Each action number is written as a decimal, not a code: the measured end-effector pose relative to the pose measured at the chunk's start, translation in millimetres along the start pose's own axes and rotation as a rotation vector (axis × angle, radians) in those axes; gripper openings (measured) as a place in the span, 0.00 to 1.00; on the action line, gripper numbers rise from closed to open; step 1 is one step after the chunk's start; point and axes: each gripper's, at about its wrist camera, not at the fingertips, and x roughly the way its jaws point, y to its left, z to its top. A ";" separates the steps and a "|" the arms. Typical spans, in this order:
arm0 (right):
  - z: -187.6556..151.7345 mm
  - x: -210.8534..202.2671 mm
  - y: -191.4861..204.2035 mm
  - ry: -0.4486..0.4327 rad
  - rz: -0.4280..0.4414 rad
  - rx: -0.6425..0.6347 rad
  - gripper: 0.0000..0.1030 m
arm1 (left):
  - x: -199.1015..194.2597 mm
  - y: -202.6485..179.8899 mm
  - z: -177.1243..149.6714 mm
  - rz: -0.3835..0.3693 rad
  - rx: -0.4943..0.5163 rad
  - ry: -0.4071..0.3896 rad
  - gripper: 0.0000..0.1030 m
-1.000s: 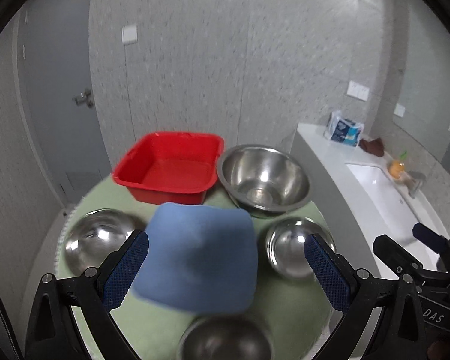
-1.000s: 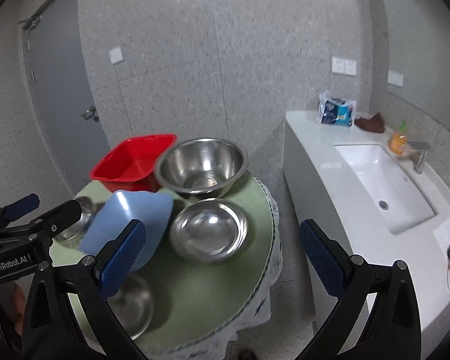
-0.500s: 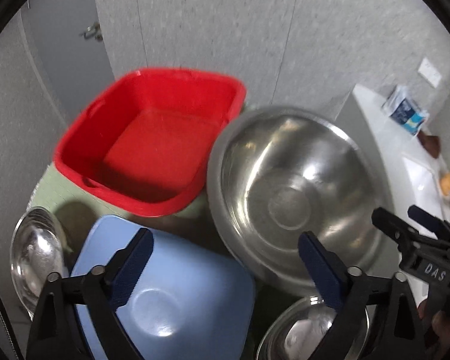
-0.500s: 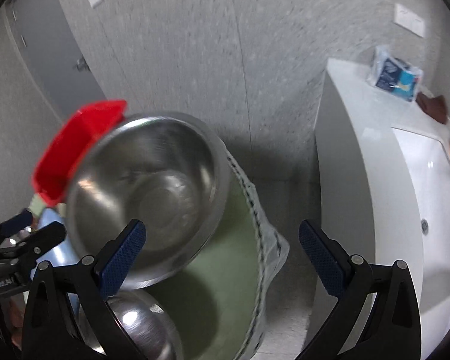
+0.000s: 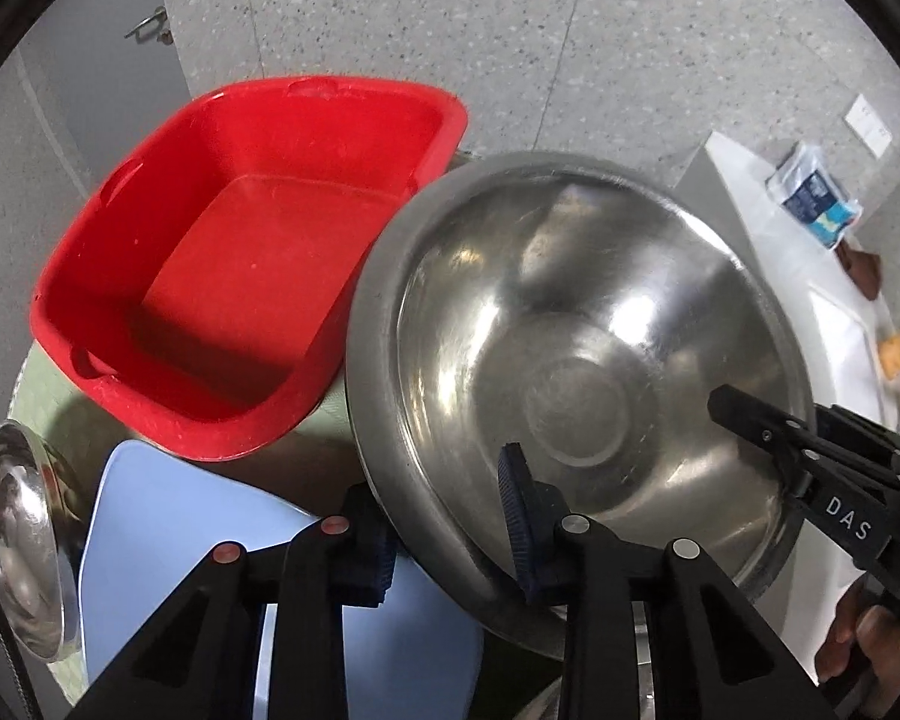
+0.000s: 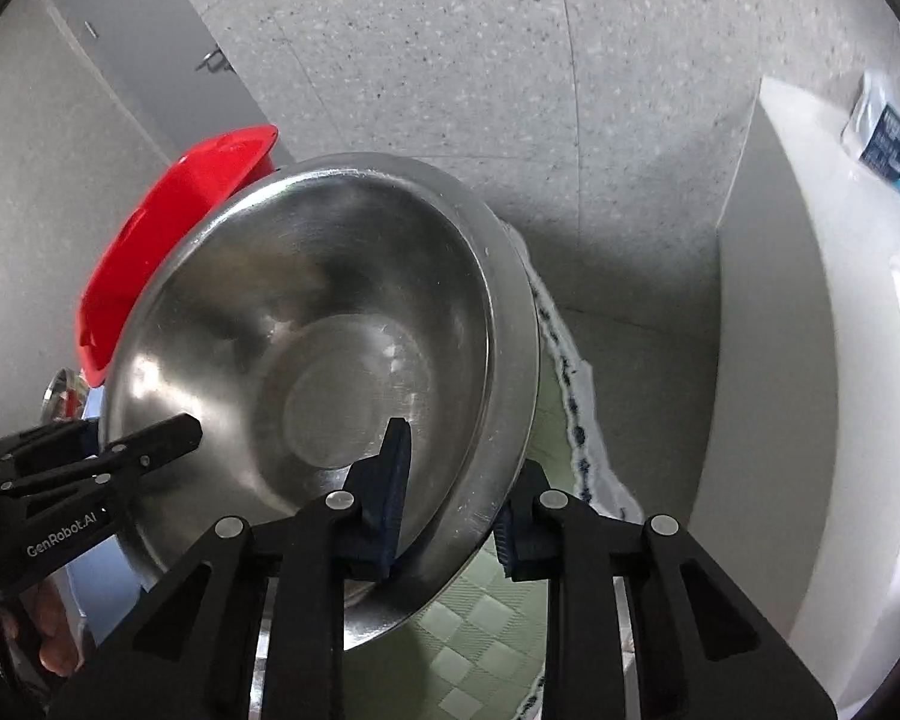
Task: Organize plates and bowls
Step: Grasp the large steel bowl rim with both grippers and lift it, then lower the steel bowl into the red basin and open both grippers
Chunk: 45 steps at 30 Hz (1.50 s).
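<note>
A large steel bowl [image 5: 582, 372] fills the left wrist view, with a red square basin [image 5: 240, 300] to its left. My left gripper [image 5: 450, 534] is shut on the bowl's near left rim, one pad inside and one outside. In the right wrist view my right gripper [image 6: 450, 504] is shut on the same bowl's [image 6: 330, 372] near right rim. Each gripper shows in the other's view. A blue square plate [image 5: 180, 540] lies under the left gripper. A small steel bowl [image 5: 18, 534] sits at far left.
The green checked tablecloth [image 6: 486, 618] covers a round table whose edge drops off to the right. A white sink counter [image 6: 822, 360] stands to the right with a blue packet [image 6: 888, 144] on it. A speckled wall and grey door are behind.
Both grippers moved in to the large steel bowl and closed on its rim, one on each side. The bowl now looms much larger in both views.
</note>
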 end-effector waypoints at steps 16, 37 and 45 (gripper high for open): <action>72.8 -65.3 81.4 -0.184 0.026 -0.145 0.25 | -107.2 69.7 12.6 -0.054 -0.066 -0.270 0.28; 116.1 82.8 186.7 0.059 0.043 -0.271 0.27 | -14.9 198.0 59.6 -0.009 -0.226 -0.081 0.30; 115.1 86.8 184.7 0.079 0.044 -0.280 0.44 | 0.8 196.0 63.9 -0.030 -0.223 -0.062 0.35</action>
